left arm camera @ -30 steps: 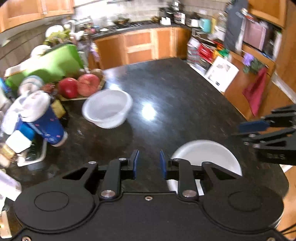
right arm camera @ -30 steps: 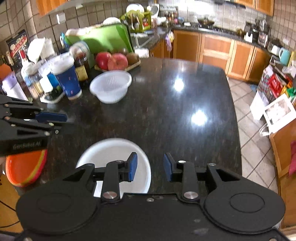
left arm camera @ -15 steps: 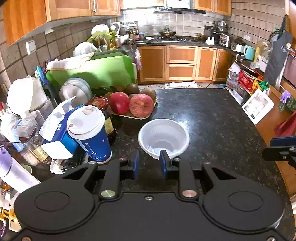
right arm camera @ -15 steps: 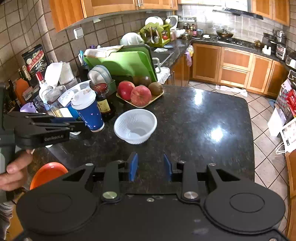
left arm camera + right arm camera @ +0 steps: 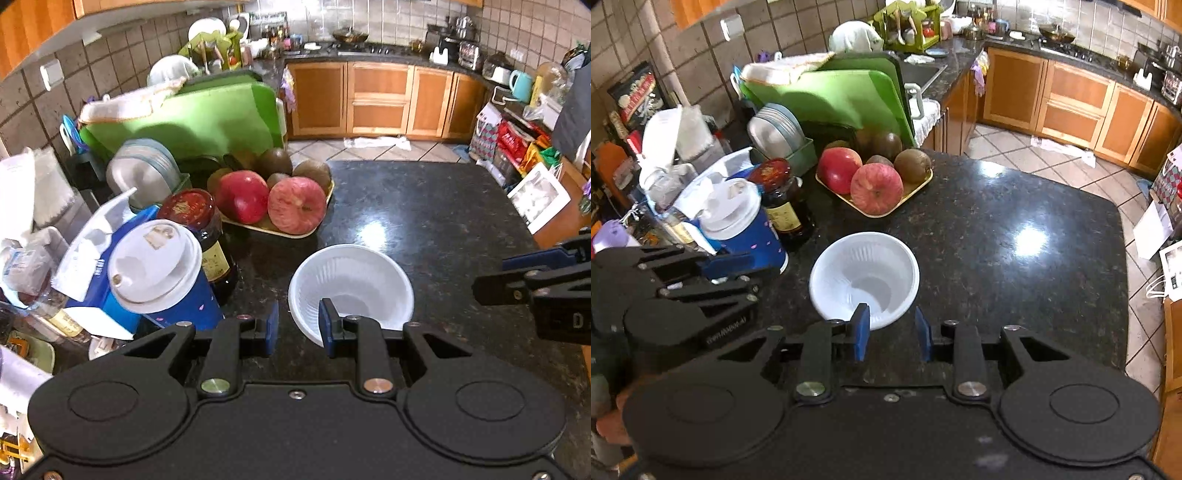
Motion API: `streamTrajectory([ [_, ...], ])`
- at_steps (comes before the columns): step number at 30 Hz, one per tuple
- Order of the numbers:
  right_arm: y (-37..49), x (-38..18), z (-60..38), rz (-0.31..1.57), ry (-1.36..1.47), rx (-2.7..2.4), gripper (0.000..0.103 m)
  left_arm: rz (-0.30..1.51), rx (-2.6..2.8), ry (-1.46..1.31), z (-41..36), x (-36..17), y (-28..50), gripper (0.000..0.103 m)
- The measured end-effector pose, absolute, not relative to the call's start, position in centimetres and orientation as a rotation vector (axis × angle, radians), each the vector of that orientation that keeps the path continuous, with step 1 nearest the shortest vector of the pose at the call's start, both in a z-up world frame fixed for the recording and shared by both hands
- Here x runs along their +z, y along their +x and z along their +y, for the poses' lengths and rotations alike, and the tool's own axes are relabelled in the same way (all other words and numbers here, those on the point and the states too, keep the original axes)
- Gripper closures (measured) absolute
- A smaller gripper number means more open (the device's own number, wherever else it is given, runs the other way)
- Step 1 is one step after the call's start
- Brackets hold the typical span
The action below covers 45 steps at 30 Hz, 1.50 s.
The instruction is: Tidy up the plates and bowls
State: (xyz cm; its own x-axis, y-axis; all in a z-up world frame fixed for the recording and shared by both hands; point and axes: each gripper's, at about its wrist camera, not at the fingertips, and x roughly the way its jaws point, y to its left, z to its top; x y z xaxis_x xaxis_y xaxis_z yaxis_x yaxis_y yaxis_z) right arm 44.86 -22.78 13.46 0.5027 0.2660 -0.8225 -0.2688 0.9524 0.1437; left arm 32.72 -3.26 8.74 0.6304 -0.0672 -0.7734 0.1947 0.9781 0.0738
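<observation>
A white ribbed plastic bowl stands upright on the black granite counter; it also shows in the right wrist view. My left gripper is open, its right fingertip over the bowl's near rim and its left fingertip outside it. My right gripper is open, just short of the bowl's near rim, with the left finger in front of the rim. The left gripper shows at the left of the right wrist view. The white plate and orange dish seen earlier are out of view.
A yellow tray of apples and kiwis lies behind the bowl. A blue cup with a white lid, a dark jar and a blue carton stand left of it. Green cutting boards and stacked grey plates are further left.
Both grippers moved forward from the white plate at the counter's near edge to the white bowl. The plate and orange dish dropped out of view. Both jaws stayed open.
</observation>
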Motion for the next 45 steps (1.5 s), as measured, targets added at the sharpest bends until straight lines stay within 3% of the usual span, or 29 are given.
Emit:
streamTrajectory([
  [18, 53.0, 4.8, -22.0, 1.126, -0.003, 0.29, 0.078, 1.006, -0.124, 0.158, -3.7, 4.3, 38.5, 0.068],
  [35, 53.8, 2.8, -21.6, 1.141, -0.011, 0.299, 0.084, 1.029, -0.15, 0.186, -4.7, 2.7, 39.7, 0.068],
  [40, 53.6, 2.7, -21.4, 1.13, -0.019, 0.302, 0.089, 1.035, -0.165, 0.194, -5.2, 2.5, 39.6, 0.076],
  [45, 53.0, 3.0, -21.6, 1.117, -0.019, 0.298, 0.089, 1.028, -0.172, 0.202, -5.4, 2.7, 39.1, 0.077],
])
